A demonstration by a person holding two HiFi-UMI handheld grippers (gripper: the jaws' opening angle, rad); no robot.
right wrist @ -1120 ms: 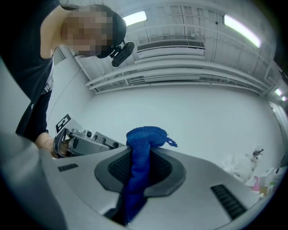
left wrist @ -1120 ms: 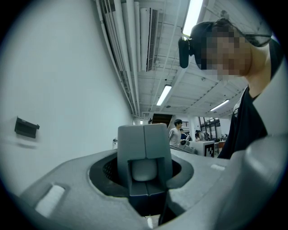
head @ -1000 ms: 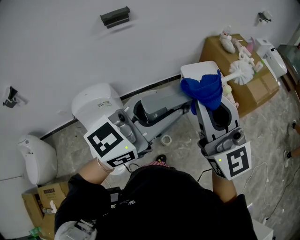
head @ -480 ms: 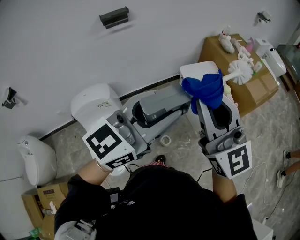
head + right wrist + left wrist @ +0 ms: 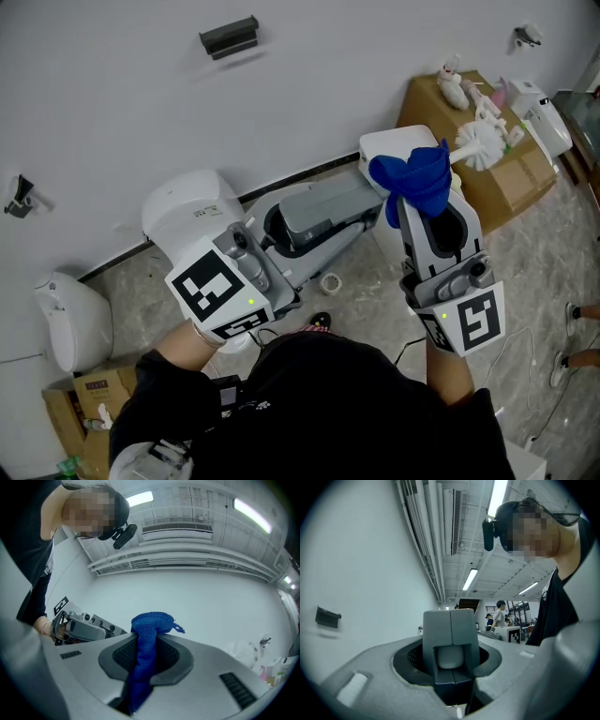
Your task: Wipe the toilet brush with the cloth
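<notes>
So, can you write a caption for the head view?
Left gripper holds the brush; right gripper holds the cloth near its head.

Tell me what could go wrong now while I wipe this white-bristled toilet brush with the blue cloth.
1. The right gripper pinches only a bunched fold of the blue cloth, so rubbing could tug it free.
2. The white-bristled toilet brush, with its grey handle clamped in the left gripper, juts toward the brown cardboard box. A swing might knock the small items on top, though depth is hard to judge.
</notes>
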